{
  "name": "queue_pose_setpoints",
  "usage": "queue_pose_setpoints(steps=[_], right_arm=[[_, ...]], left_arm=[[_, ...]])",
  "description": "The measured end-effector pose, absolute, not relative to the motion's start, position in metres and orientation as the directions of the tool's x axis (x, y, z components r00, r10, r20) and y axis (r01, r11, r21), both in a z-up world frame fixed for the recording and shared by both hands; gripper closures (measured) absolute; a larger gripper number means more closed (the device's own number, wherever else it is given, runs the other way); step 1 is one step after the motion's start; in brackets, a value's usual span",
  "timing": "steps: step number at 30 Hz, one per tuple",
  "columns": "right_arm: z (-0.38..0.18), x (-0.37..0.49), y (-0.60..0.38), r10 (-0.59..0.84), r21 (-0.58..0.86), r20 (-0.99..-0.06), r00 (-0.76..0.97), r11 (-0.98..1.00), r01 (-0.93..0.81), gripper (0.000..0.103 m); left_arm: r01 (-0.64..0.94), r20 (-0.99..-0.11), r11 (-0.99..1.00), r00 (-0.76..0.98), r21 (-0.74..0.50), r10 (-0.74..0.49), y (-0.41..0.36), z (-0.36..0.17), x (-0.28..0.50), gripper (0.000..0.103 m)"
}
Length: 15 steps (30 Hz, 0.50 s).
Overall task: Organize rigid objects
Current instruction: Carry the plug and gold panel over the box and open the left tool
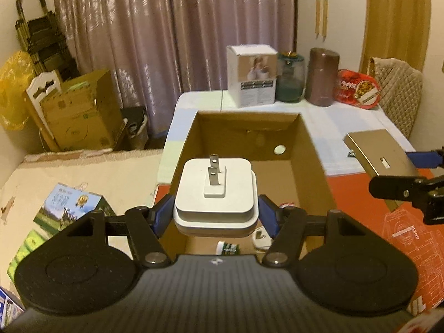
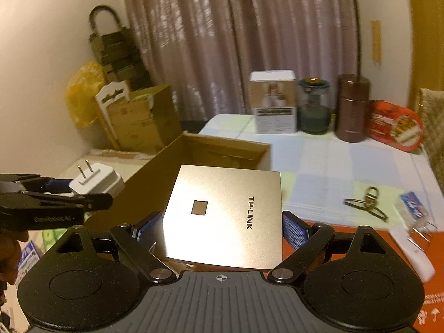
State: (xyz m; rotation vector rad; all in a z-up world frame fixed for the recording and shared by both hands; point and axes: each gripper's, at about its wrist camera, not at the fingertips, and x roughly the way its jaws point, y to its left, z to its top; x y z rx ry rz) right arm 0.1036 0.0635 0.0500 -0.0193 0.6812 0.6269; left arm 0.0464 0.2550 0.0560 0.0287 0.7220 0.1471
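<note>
My left gripper (image 1: 213, 216) is shut on a white square plug adapter (image 1: 215, 194), prongs up, held over the open cardboard box (image 1: 313, 149). That adapter (image 2: 95, 181) and the left gripper (image 2: 55, 194) also show at the left of the right wrist view. My right gripper (image 2: 222, 230) is shut on a flat gold TP-LINK panel (image 2: 224, 216), blue pads (image 2: 295, 229) pressing its two sides, just right of the box (image 2: 155, 177). From the left wrist view the gold panel (image 1: 383, 155) hangs at the right, beside the box rim.
At the table's back stand a white carton (image 1: 251, 76), a green glass jar (image 1: 290, 77), a brown canister (image 1: 322, 76) and a red tin (image 1: 358, 88). A padlock with a clip (image 2: 369, 199), a small blue packet (image 2: 415, 204) and a white stick (image 2: 413, 255) lie right. Small items lie in the box's near end (image 1: 227, 247).
</note>
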Motion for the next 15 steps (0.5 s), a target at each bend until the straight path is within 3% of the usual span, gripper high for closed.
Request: queue_pose_setpoints(steps=[15], right_arm=[[0.02, 0.115, 0.108, 0.526, 0.155, -0.652, 0.546, 0.797, -0.583, 0.016]], left_arm=[[-0.117, -0.705, 0.991, 0.698, 0.061, 0.125, 0.279, 0.019, 0.054, 0.043]])
